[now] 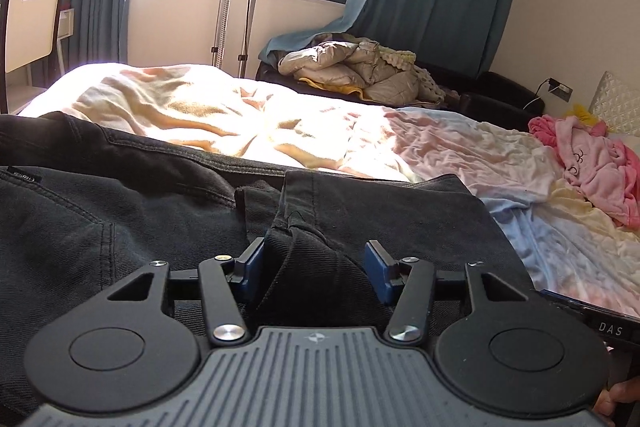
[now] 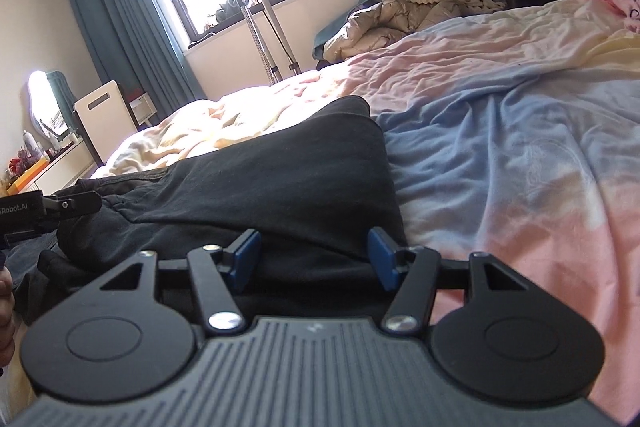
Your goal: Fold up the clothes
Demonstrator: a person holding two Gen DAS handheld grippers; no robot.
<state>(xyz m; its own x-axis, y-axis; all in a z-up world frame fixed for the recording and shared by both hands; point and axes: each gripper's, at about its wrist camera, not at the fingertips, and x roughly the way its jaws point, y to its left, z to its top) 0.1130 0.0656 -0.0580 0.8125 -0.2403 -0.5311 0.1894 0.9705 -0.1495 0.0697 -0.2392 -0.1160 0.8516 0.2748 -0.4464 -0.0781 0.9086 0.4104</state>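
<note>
Black jeans lie spread across the near side of the bed, reaching the left edge of the left wrist view. My left gripper straddles a raised fold of their waistband; the fold stands between the blue pads, brushing the left one, with a thin gap at the right one. In the right wrist view the jeans end in a corner on the sheet. My right gripper is open over their near edge, with dark cloth lying flat between and under its fingers. The left gripper shows at that view's left edge.
A rumpled pastel sheet covers the bed. A pink garment lies at its far right. A beige quilted jacket is piled beyond the bed, near a metal stand by the window. A white chair stands at the left.
</note>
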